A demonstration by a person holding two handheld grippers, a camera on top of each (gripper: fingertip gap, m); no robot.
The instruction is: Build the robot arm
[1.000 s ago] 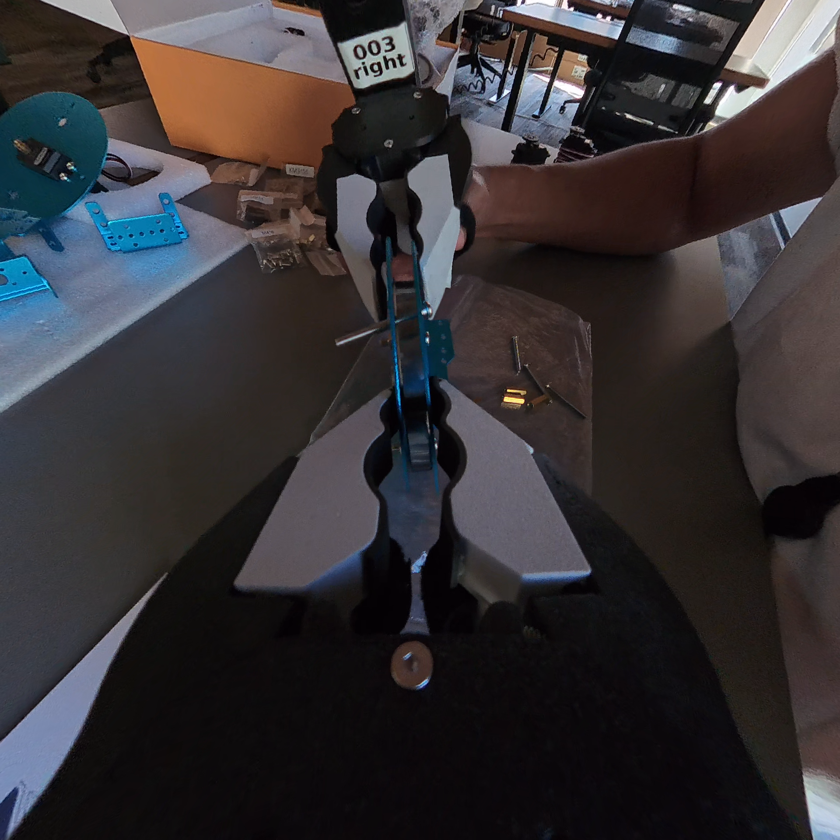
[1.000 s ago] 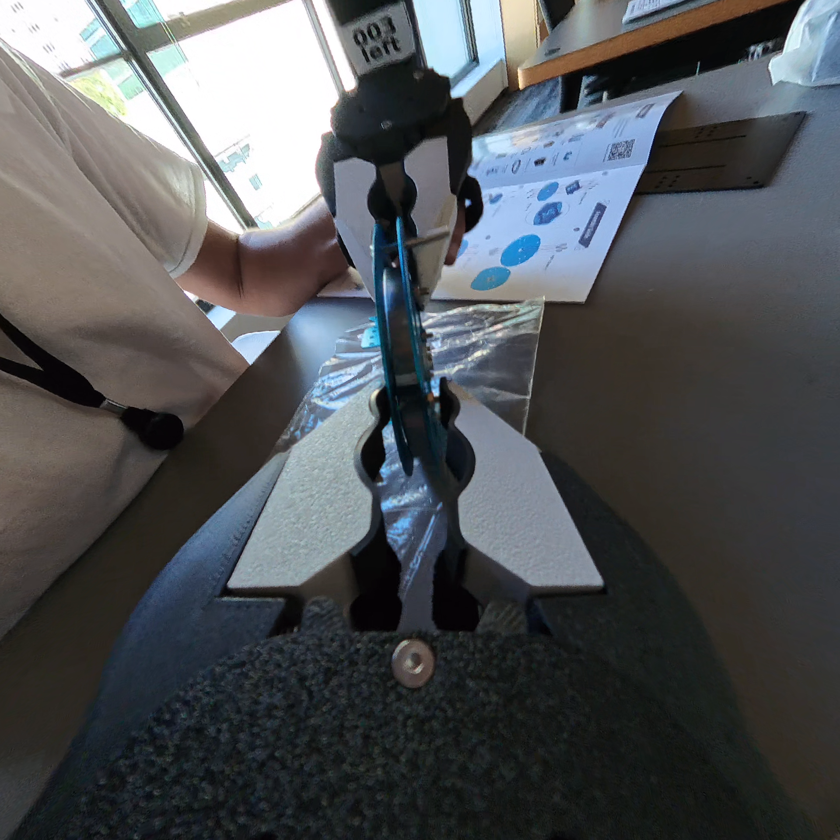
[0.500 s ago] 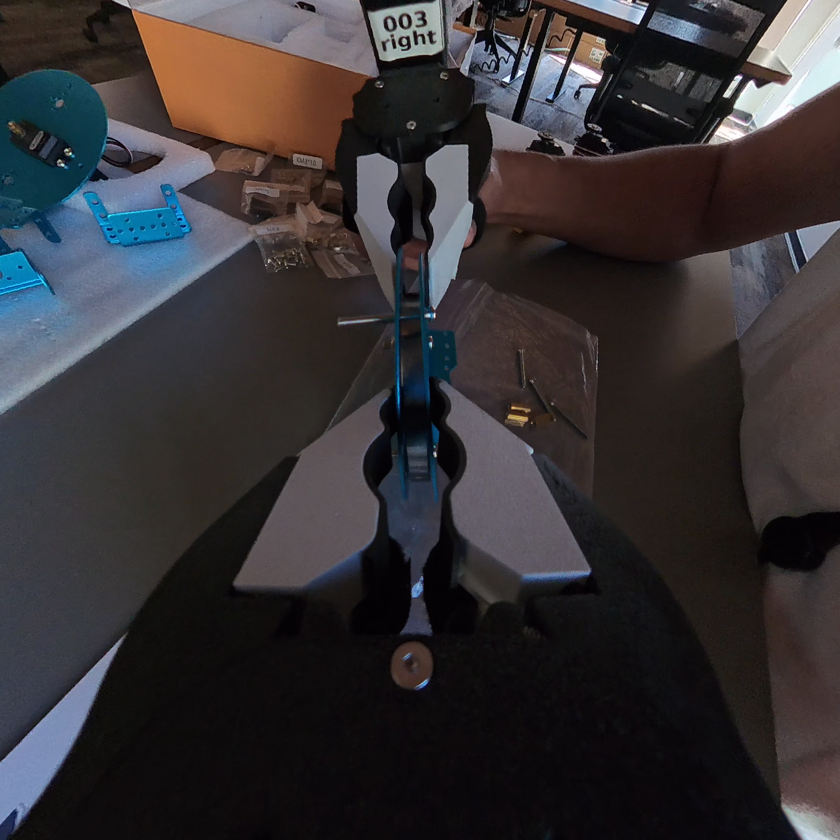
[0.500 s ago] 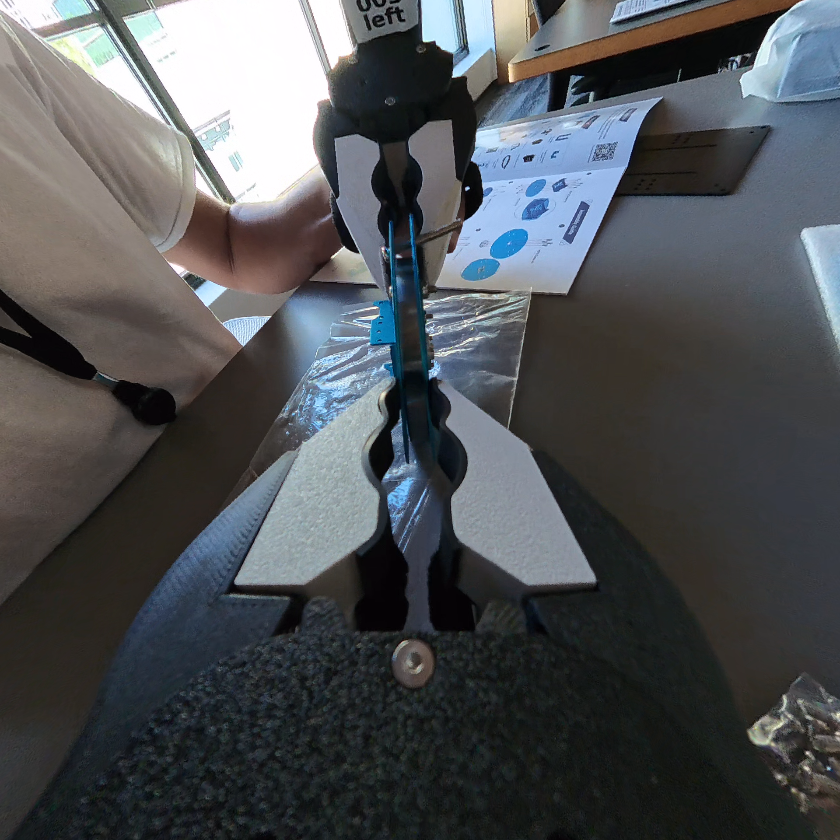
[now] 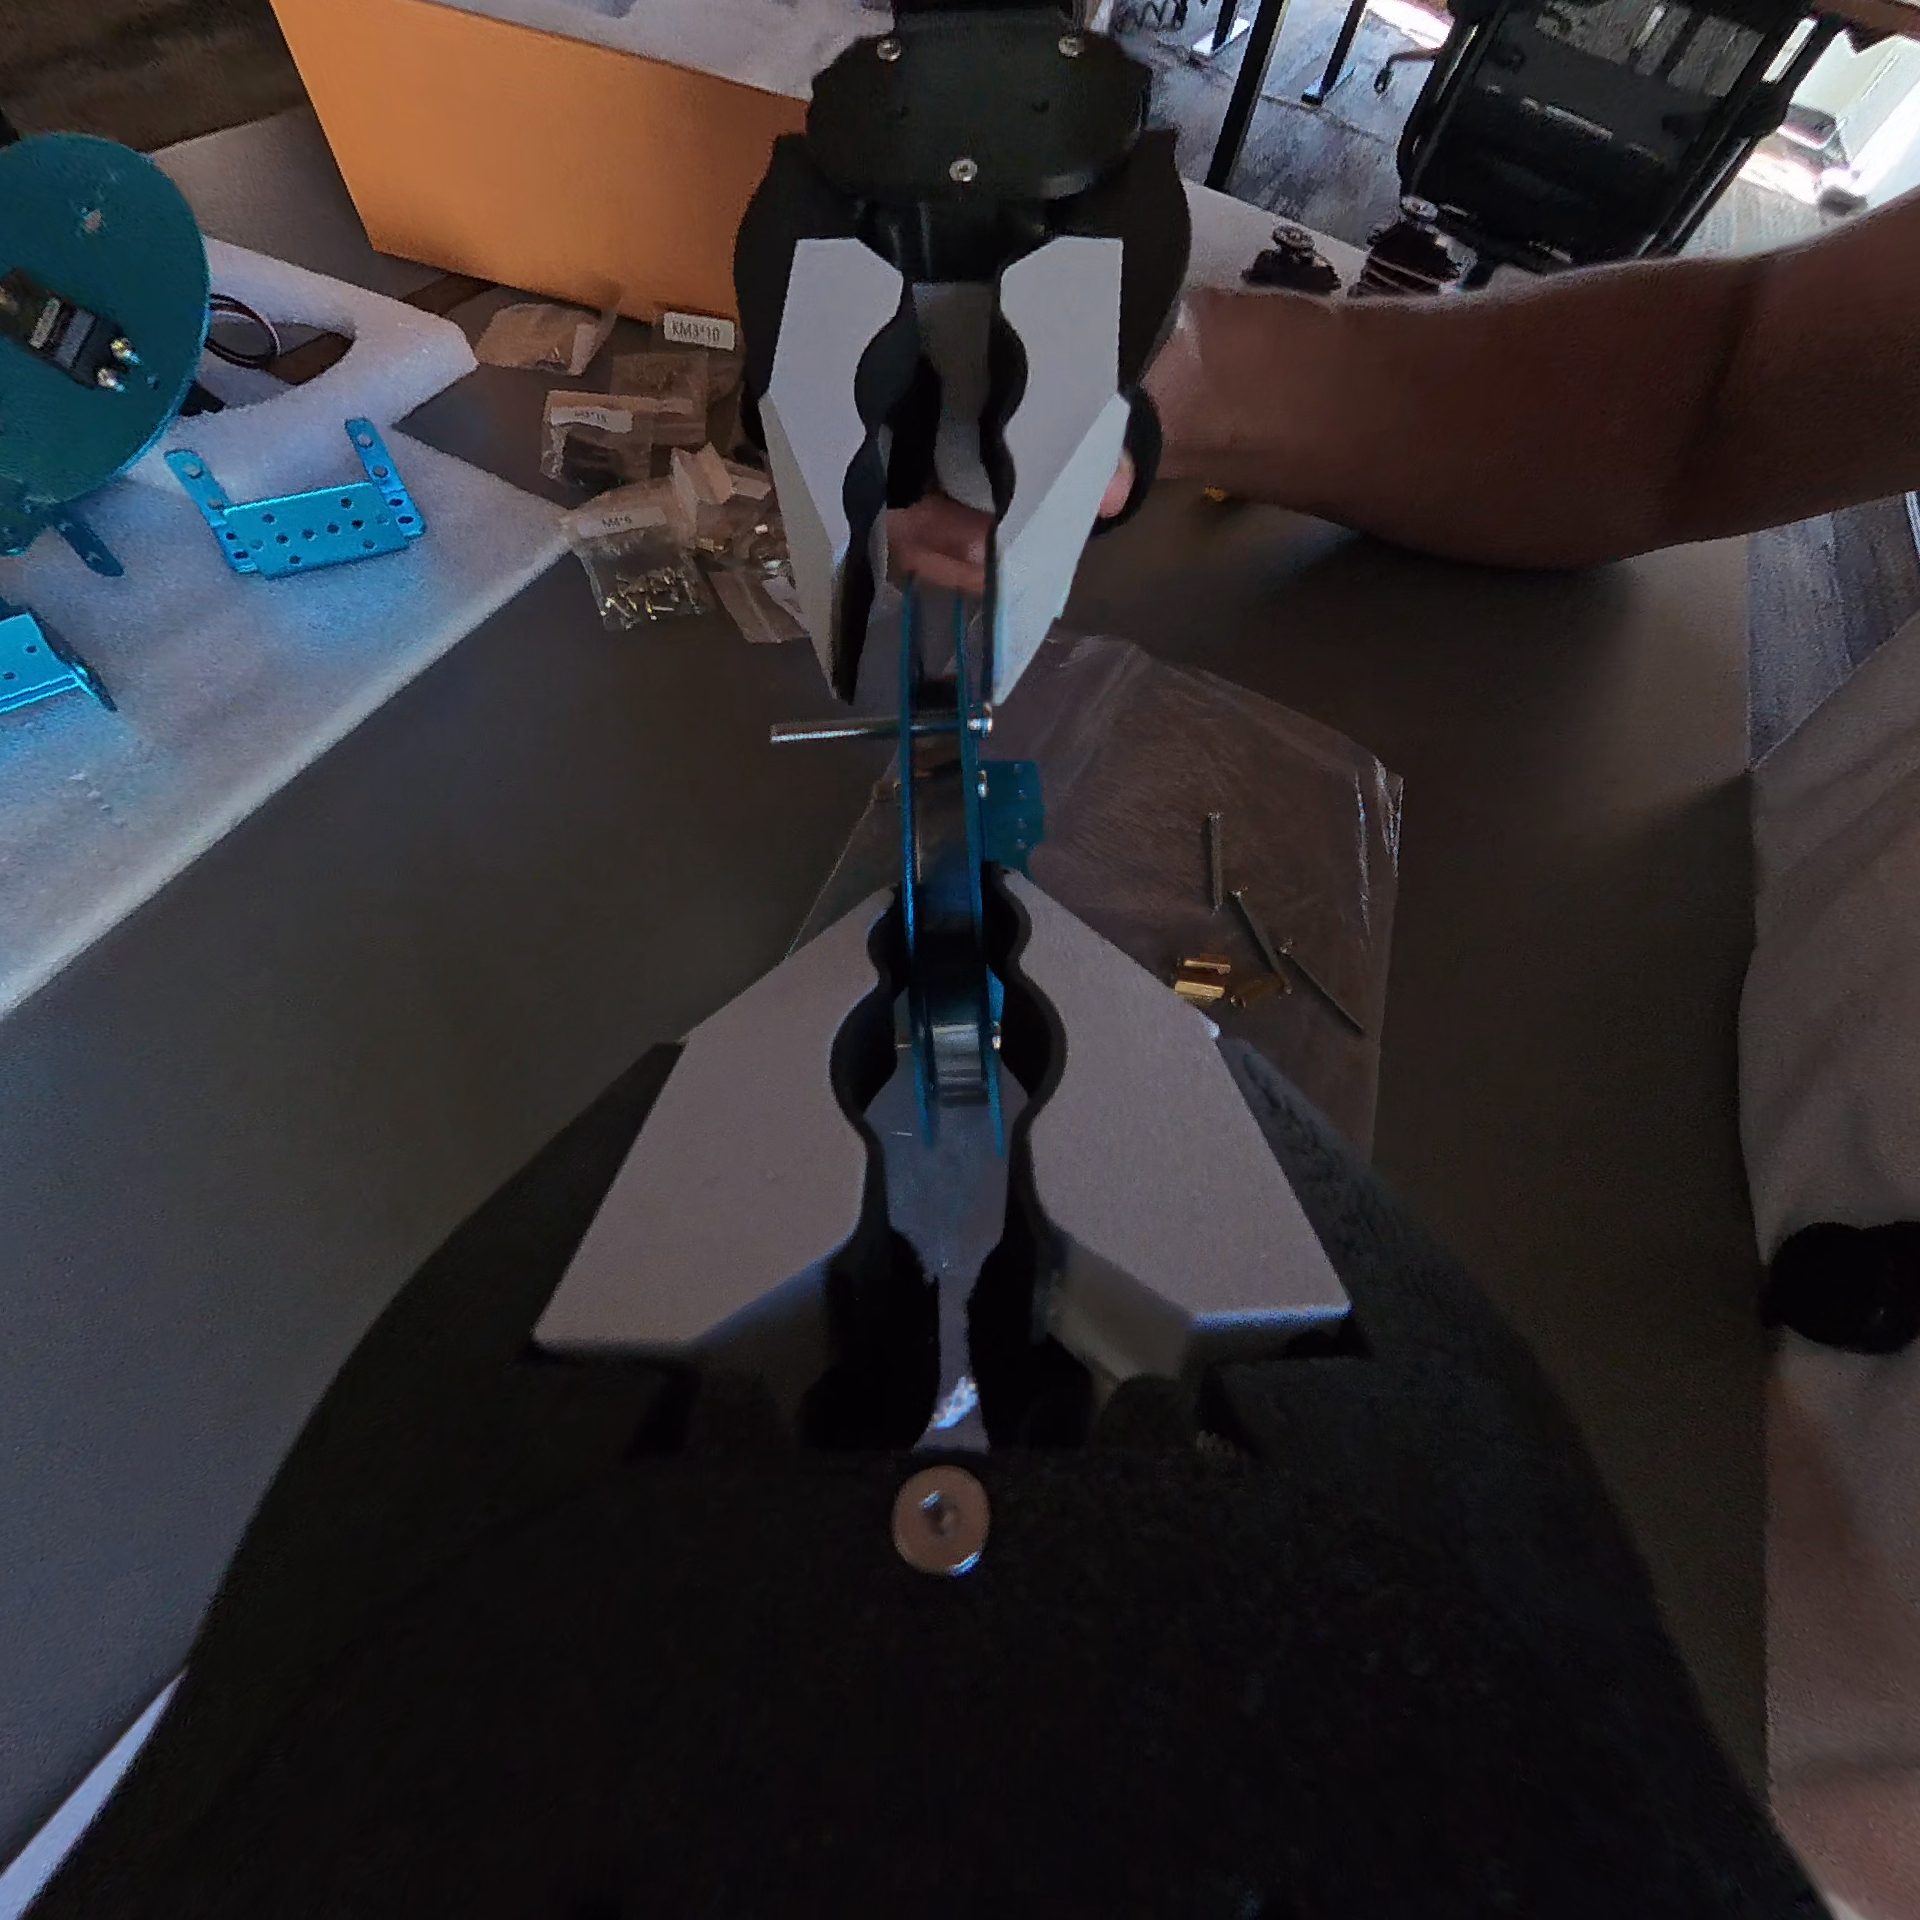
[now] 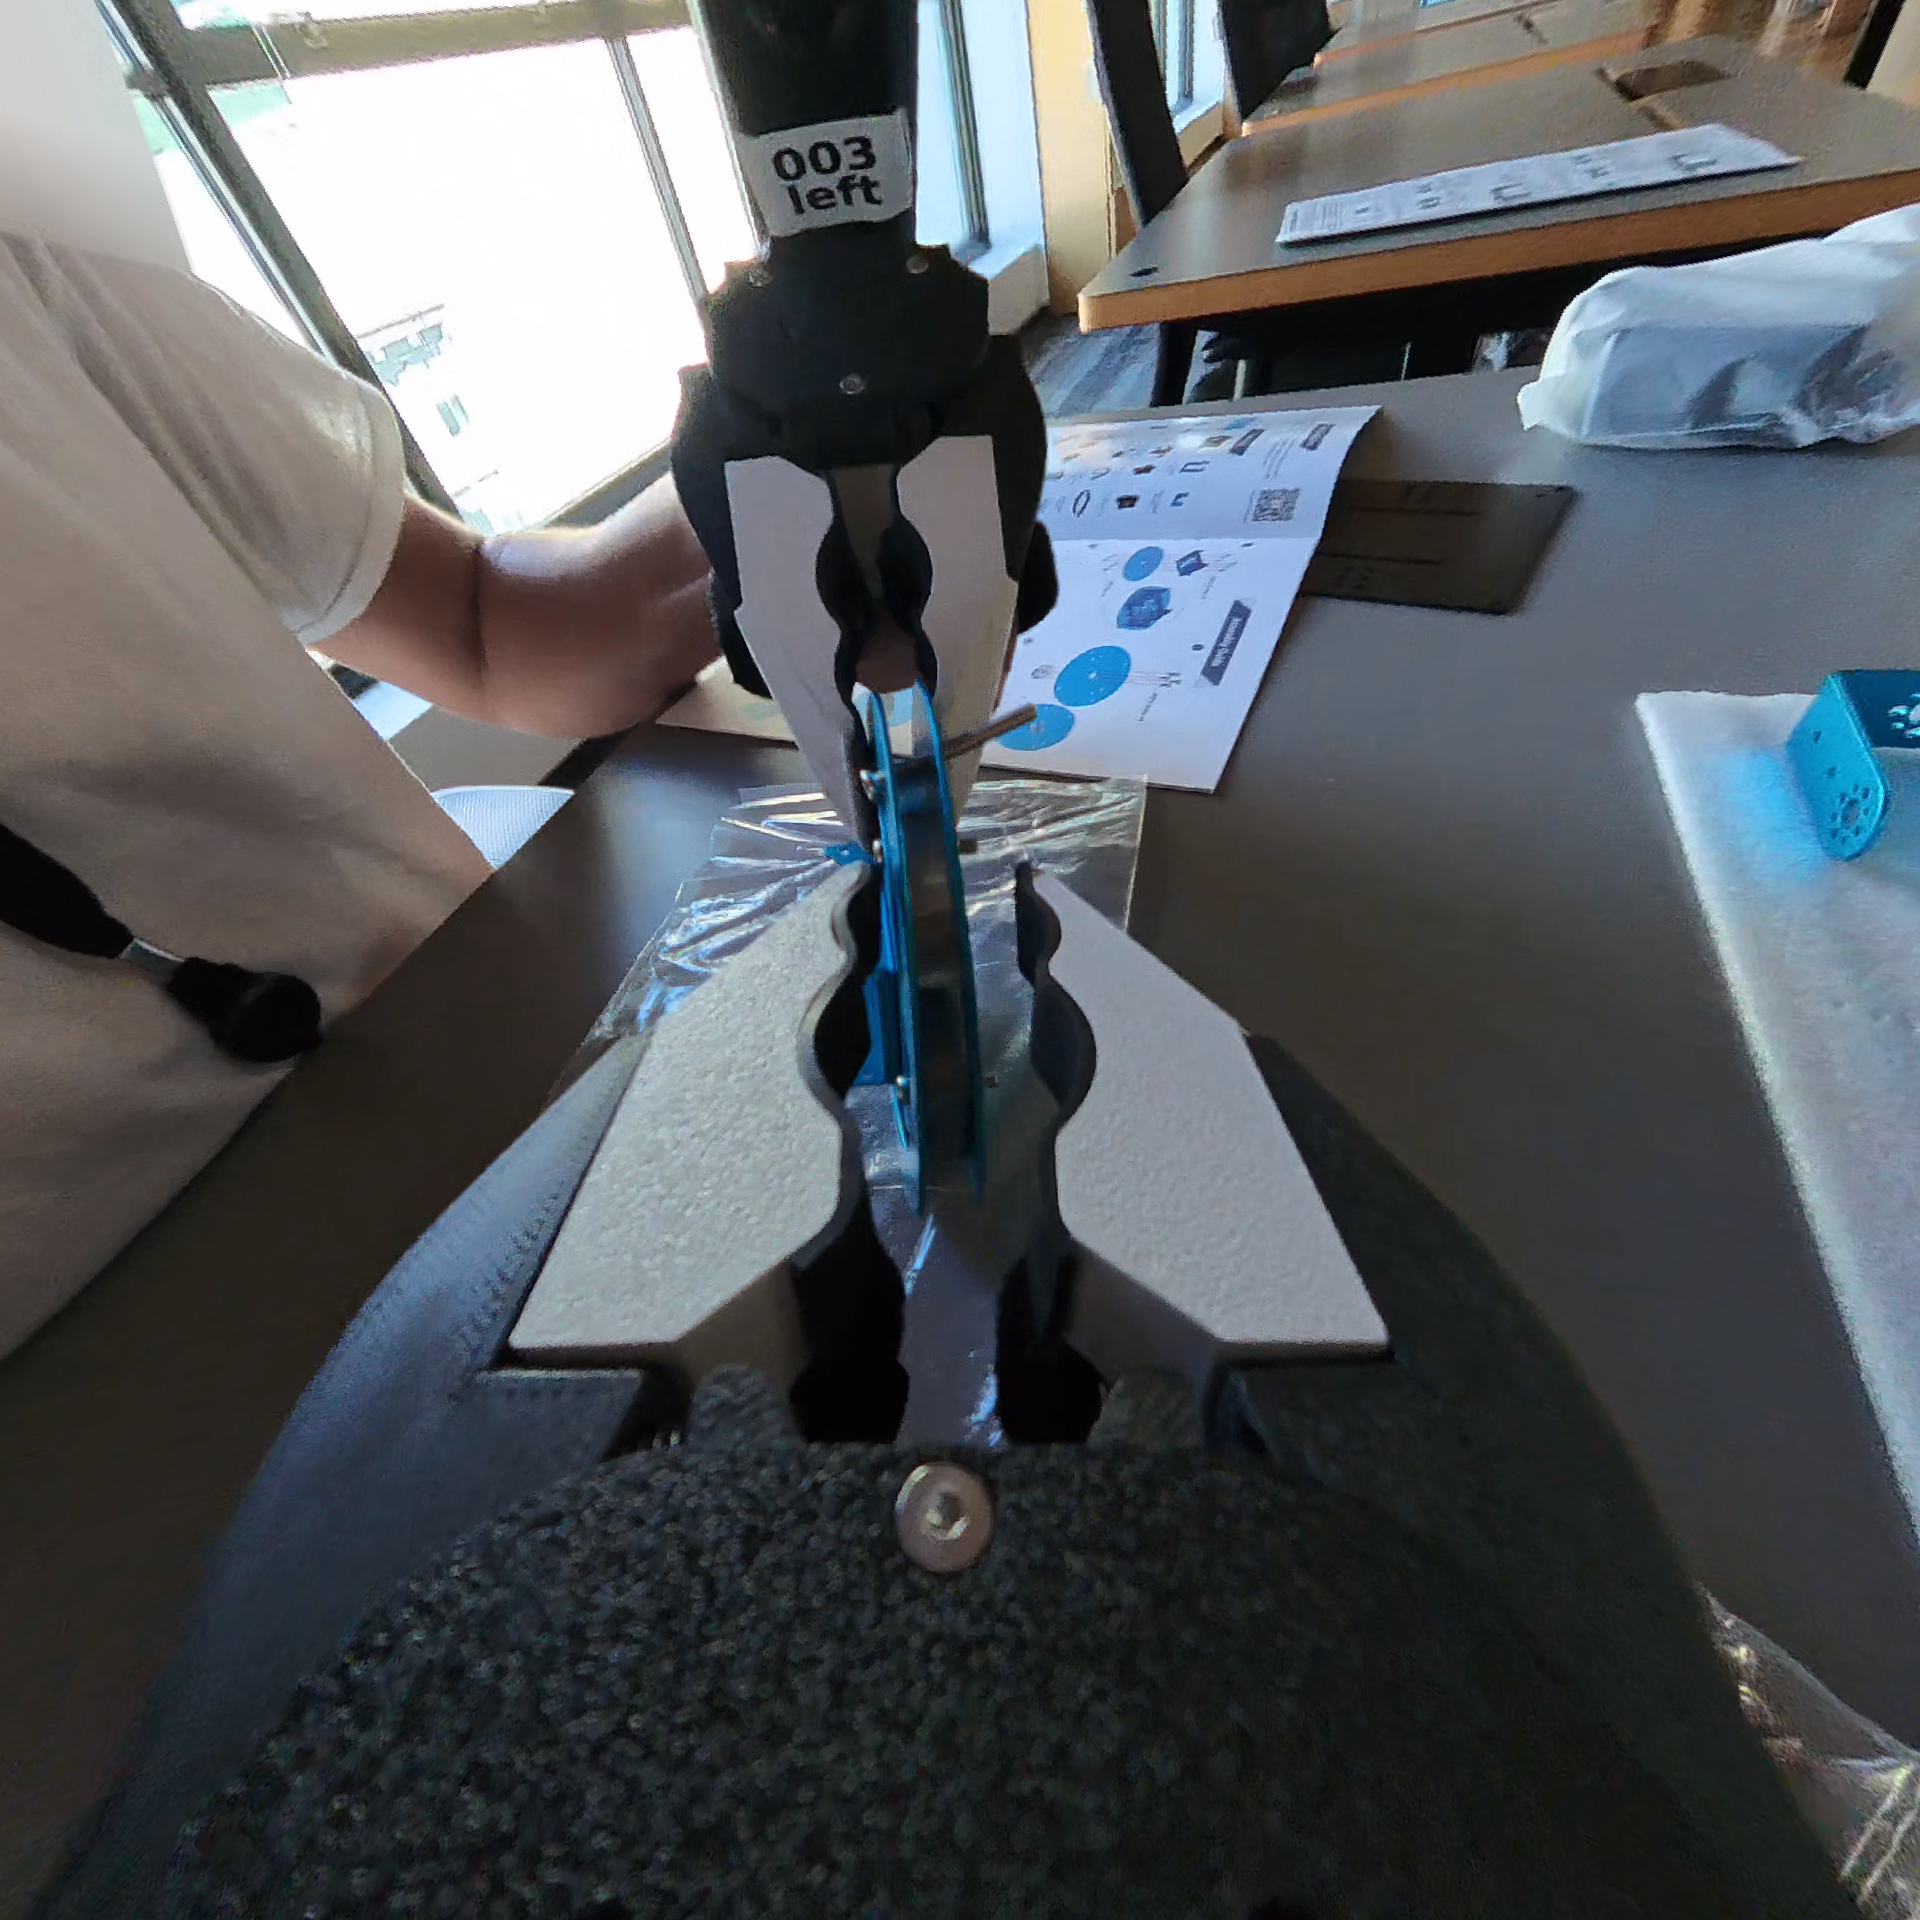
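Note:
A blue assembly of two round plates [image 5: 940,831] stands edge-on between both grippers, above a clear plastic bag [image 5: 1195,779]. A long metal screw [image 5: 831,732] sticks out of its side, and a small blue bracket [image 5: 1013,805] is fixed to it. My left gripper [image 5: 948,899] is shut on the near rim of the plates. In the right wrist view the left gripper [image 6: 904,769] grips the far rim of the assembly [image 6: 920,987]. My right gripper [image 6: 940,878] is open, its fingers standing apart on either side of the plates. It also shows in the left wrist view [image 5: 920,681].
Loose screws and brass standoffs [image 5: 1236,977] lie on the bag. White foam [image 5: 260,665] bears blue brackets [image 5: 301,520] and a teal disc with a servo [image 5: 83,332]. An orange box [image 5: 540,156] and screw bags [image 5: 644,520] sit behind. An instruction sheet [image 6: 1174,603] and dark plate [image 6: 1434,545] lie beyond. Left and right tips are no more than a few centimetres apart.
My right gripper has opened and let go of the plate assembly. The left gripper still holds it. The two grippers have drawn a little closer together.

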